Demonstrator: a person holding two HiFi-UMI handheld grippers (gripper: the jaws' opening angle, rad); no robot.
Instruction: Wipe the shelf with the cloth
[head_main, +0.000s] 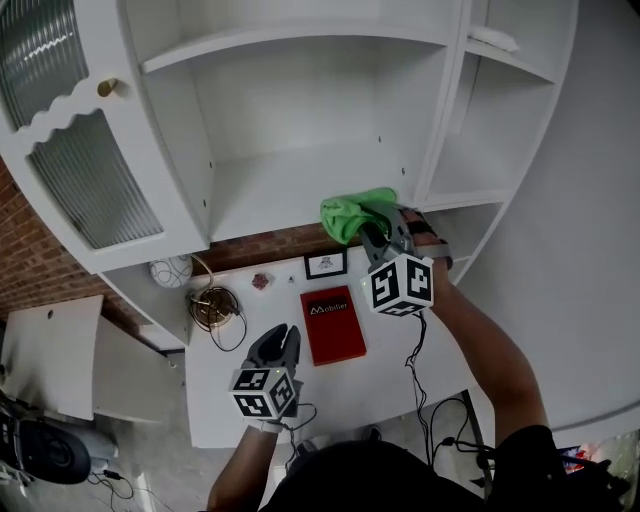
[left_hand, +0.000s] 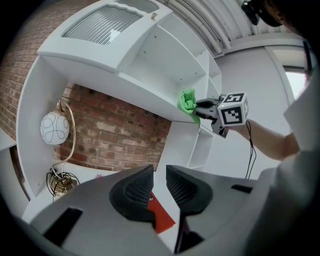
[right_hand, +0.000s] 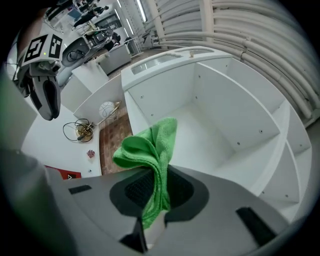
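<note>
A green cloth (head_main: 354, 213) is pinched in my right gripper (head_main: 384, 235), which holds it at the front edge of the white shelf (head_main: 290, 180). In the right gripper view the cloth (right_hand: 150, 150) hangs folded between the two jaws, with the shelf board (right_hand: 200, 135) just beyond it. The cloth (left_hand: 188, 101) and the right gripper (left_hand: 200, 107) also show far off in the left gripper view. My left gripper (head_main: 283, 340) hovers low over the white table (head_main: 230, 400), its jaws a little apart with nothing between them.
On the table lie a red book (head_main: 332, 323), a small framed picture (head_main: 326, 264), a lamp with a white globe (head_main: 172, 271) and a coil of wire (head_main: 212, 305). The cabinet's glass door (head_main: 70, 130) stands open at the left. A brick wall (left_hand: 120, 125) backs the table.
</note>
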